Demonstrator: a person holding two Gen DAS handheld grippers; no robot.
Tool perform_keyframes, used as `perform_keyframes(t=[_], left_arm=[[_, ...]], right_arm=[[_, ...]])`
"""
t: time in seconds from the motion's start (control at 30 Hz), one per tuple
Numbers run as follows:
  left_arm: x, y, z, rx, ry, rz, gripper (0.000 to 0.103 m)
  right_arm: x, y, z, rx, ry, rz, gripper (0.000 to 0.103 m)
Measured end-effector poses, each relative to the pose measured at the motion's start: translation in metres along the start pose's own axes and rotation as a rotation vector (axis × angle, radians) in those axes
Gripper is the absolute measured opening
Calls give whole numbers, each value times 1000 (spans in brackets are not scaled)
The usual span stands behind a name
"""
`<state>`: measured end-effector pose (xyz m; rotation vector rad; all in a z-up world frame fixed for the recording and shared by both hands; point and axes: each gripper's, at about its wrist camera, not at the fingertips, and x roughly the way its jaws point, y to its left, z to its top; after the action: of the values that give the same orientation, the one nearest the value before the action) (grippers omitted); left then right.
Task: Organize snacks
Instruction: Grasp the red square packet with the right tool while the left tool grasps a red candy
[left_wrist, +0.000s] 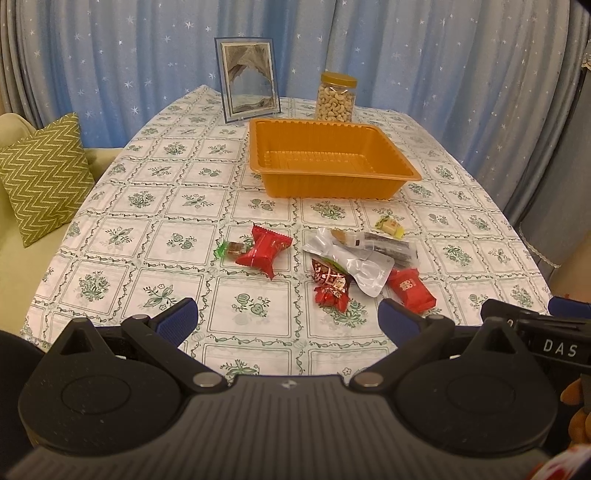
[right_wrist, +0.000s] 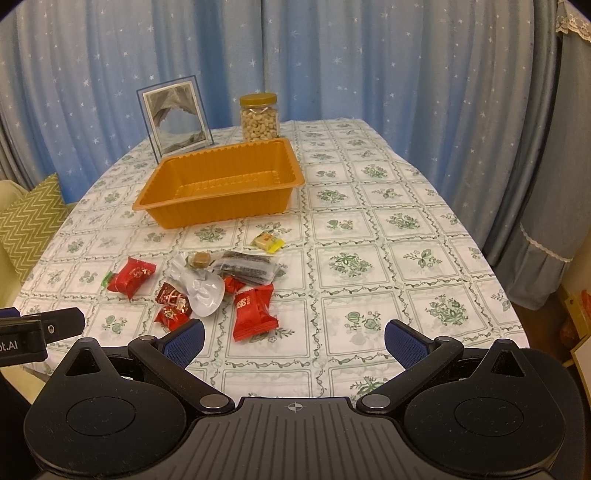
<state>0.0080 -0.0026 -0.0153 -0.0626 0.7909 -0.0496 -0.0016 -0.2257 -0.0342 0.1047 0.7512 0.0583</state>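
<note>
While our left gripper (left_wrist: 288, 314) and right gripper (right_wrist: 293, 341) hover spread wide with nothing between the fingers, we see the snacks (right_wrist: 207, 284) scattered on the tablecloth (right_wrist: 369, 221) near us. Behind them sits the orange tray (left_wrist: 258, 147), with a nut jar (left_wrist: 335, 98) and picture frame (left_wrist: 248, 79) beyond.

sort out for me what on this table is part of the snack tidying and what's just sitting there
Part of the job: orange tray, empty; loose wrapped snacks in front of it; silver pouch.

Just there: cashew jar, picture frame, green cushion.
</note>
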Motion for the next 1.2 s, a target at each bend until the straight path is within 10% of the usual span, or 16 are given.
perform_keyframes(t=[0.47,1.2], left_arm=[[62,3,3,63,26,-56,95],[122,-7,-8,195,28,-189,76]], right_arm=[[59,3,-7,-45,3,40,102],[138,19,-5,-155,61,112,32]])
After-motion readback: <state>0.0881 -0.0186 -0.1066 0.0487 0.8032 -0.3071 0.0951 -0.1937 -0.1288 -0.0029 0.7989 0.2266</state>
